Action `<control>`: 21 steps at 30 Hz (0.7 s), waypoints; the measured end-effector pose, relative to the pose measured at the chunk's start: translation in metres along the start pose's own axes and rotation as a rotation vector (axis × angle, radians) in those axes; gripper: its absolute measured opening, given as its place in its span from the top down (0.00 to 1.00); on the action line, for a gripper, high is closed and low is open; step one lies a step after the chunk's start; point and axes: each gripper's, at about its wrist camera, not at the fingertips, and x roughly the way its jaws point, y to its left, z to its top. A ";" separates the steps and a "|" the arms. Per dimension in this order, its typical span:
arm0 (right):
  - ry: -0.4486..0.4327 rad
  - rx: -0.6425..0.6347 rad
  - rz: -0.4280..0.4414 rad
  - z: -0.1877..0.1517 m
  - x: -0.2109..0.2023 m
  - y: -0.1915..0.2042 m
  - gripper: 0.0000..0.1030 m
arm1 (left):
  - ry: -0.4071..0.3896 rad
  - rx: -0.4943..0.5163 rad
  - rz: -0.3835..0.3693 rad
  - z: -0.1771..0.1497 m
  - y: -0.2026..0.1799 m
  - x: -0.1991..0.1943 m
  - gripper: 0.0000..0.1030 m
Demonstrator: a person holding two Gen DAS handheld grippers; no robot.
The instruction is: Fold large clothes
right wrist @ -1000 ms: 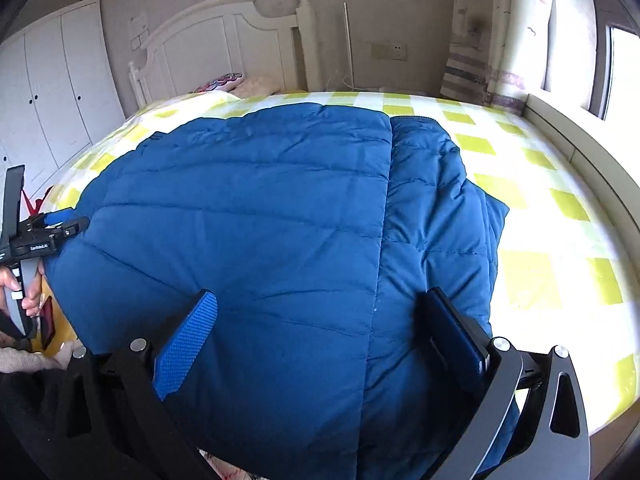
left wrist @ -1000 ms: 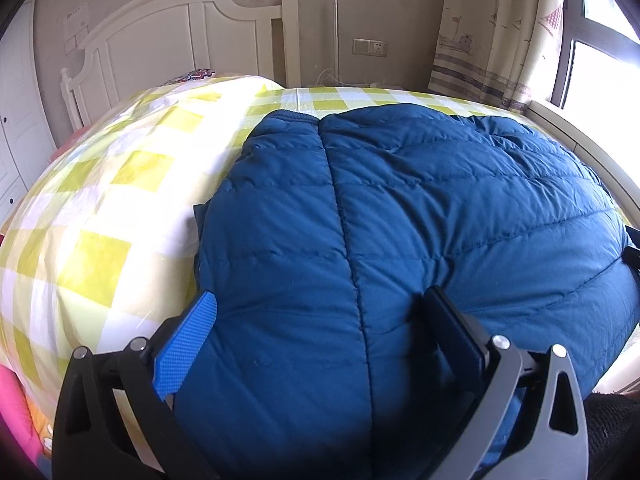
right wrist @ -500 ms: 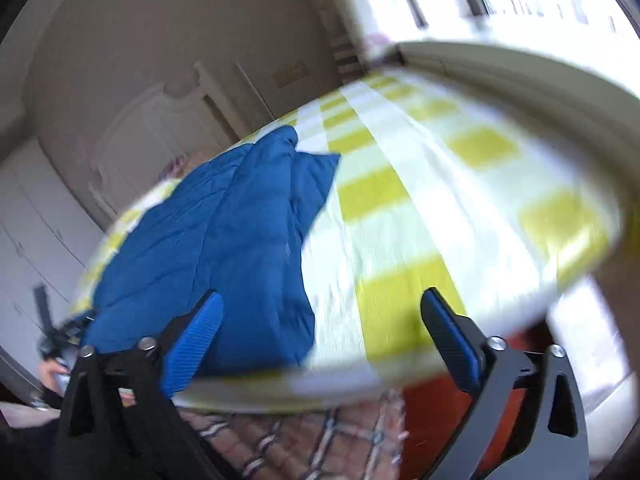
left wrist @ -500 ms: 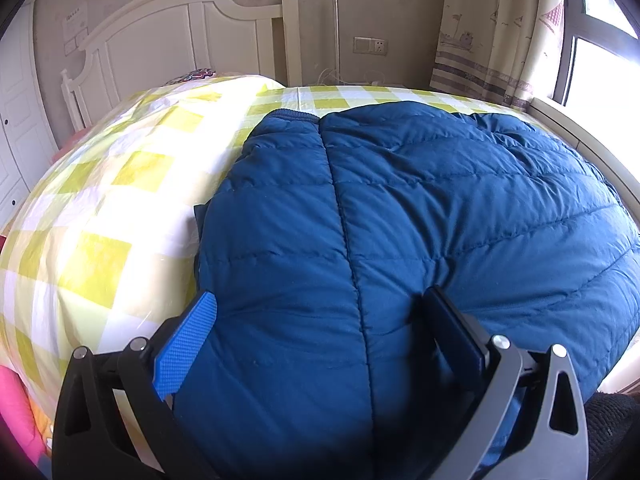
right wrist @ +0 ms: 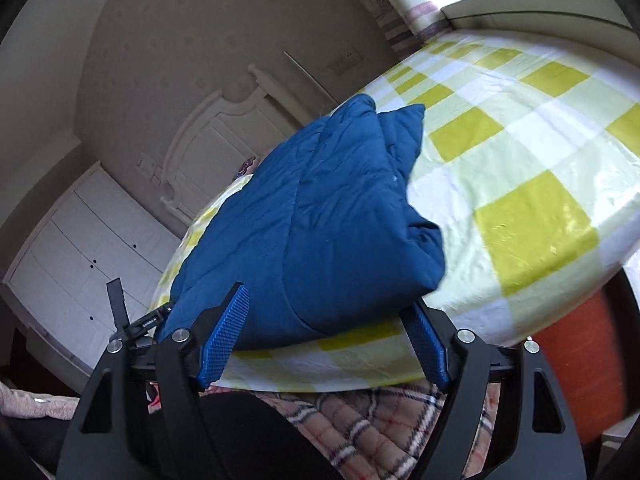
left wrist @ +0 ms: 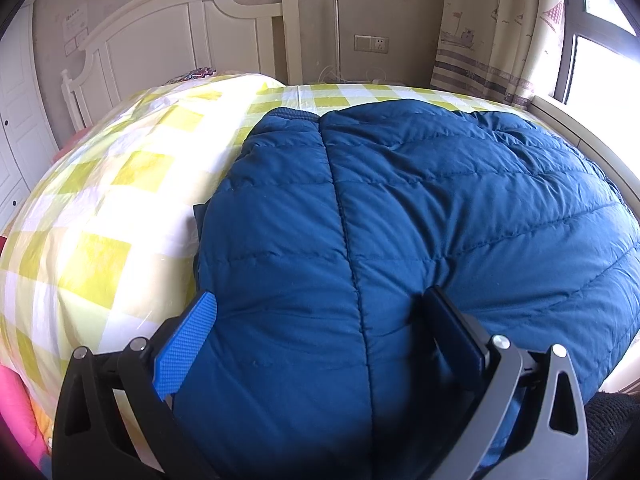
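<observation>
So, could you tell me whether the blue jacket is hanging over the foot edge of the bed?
No, the blue jacket lies wholly on the checked sheet.

Bare checked bedsheet (right wrist: 532, 216) lies open right of the bulky jacket (right wrist: 320, 216).

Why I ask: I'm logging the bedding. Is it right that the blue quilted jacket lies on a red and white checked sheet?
Not quite. The blue quilted jacket does lie on a checked sheet, but its squares are yellow-green and white, not red. Both wrist views show this.

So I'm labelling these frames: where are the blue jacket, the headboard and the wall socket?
blue jacket (left wrist: 400, 216): left wrist view, quilted back panel.
headboard (left wrist: 172, 40): left wrist view, white panel.
wall socket (left wrist: 372, 44): left wrist view, faceplate.
</observation>
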 end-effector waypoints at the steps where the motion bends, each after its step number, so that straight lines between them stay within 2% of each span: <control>1: 0.009 0.002 0.000 0.003 0.006 0.002 0.26 | -0.002 0.000 -0.001 0.000 0.000 0.000 0.02; 3: 0.035 0.000 -0.013 0.011 0.024 0.010 0.26 | -0.008 0.000 0.000 -0.001 -0.001 -0.001 0.02; 5: 0.054 -0.001 -0.081 0.021 0.041 0.024 0.16 | -0.004 0.002 0.002 0.000 -0.001 -0.001 0.02; 6: 0.063 -0.009 -0.110 0.024 0.047 0.031 0.14 | 0.002 0.002 0.005 0.001 -0.001 -0.003 0.02; 8: 0.074 -0.014 -0.144 0.030 0.062 0.039 0.14 | 0.022 -0.003 0.021 0.007 -0.003 -0.007 0.03; 9: 0.044 0.020 -0.144 0.031 0.065 0.038 0.15 | 0.018 0.010 0.028 0.012 -0.009 -0.013 0.04; 11: -0.017 0.049 -0.110 0.033 0.064 0.037 0.37 | -0.028 0.049 -0.002 0.026 -0.024 -0.029 0.05; 12: -0.038 0.054 -0.096 0.033 0.061 0.035 0.42 | -0.046 0.065 -0.011 0.032 -0.031 -0.035 0.05; 13: -0.056 0.054 -0.092 0.032 0.059 0.034 0.52 | -0.070 0.088 -0.018 0.040 -0.041 -0.042 0.05; 15: -0.086 0.031 -0.097 0.032 0.052 0.039 0.58 | -0.097 0.133 -0.040 0.062 -0.065 -0.046 0.04; 18: -0.113 -0.030 -0.107 0.034 0.045 0.054 0.59 | -0.044 0.158 -0.082 0.084 -0.093 -0.027 0.04; 21: -0.123 -0.093 -0.126 0.037 0.041 0.070 0.60 | -0.046 0.184 -0.100 0.094 -0.121 -0.010 0.04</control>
